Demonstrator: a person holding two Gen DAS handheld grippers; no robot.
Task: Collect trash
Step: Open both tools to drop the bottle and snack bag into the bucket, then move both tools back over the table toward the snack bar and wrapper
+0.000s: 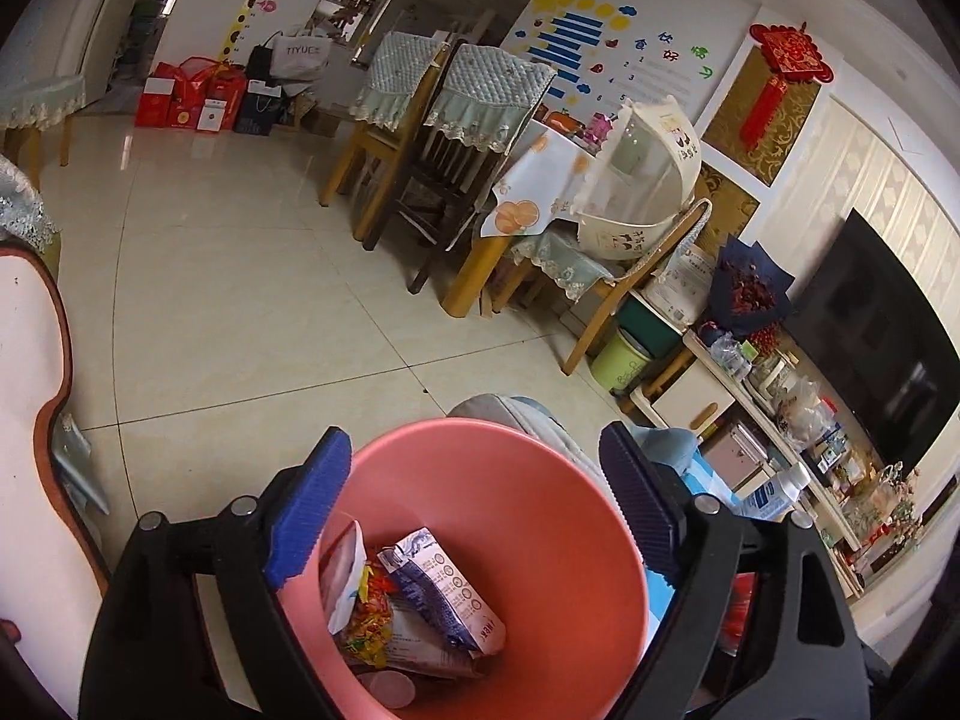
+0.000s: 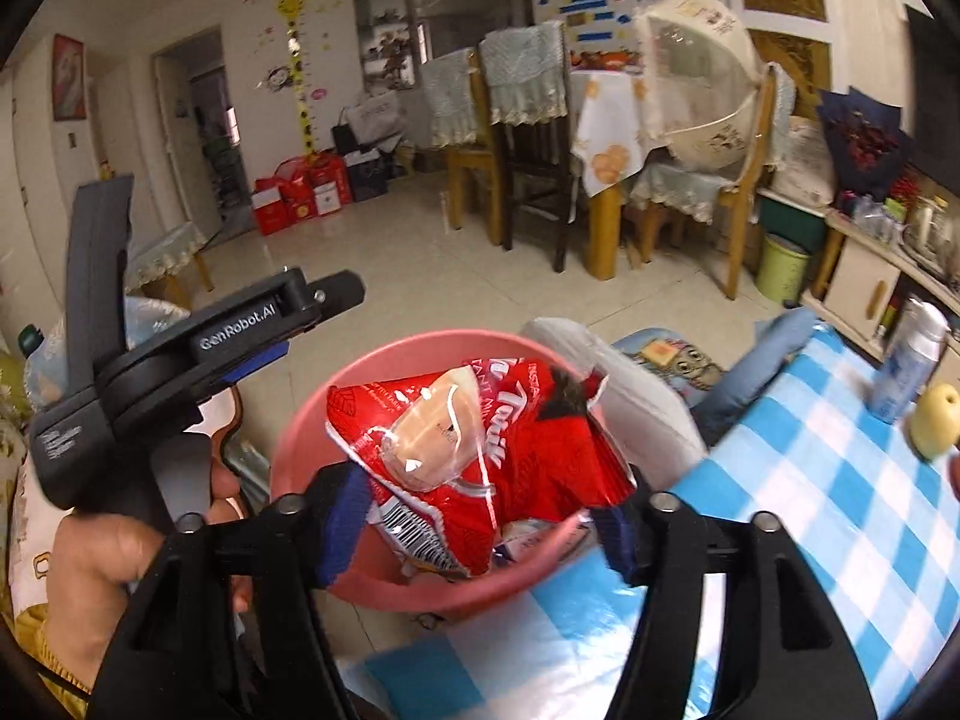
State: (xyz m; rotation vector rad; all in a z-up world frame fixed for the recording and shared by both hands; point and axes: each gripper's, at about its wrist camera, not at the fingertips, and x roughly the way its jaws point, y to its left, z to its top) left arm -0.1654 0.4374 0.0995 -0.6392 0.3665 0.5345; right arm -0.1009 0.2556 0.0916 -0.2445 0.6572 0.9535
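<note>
Red wrapper [image 2: 516, 450] between right tool [image 2: 480, 516] jaws

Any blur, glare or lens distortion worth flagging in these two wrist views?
Left wrist view: sharp overall; strong fisheye bend at the walls and dark corners; window glare on the floor tiles; pink bin evenly lit. Right wrist view: red wrapper and the bin rim smeared by motion; sheen on the wrapper's clear pouch; the checked tablecloth is soft, while the far room stays fairly crisp.
</note>
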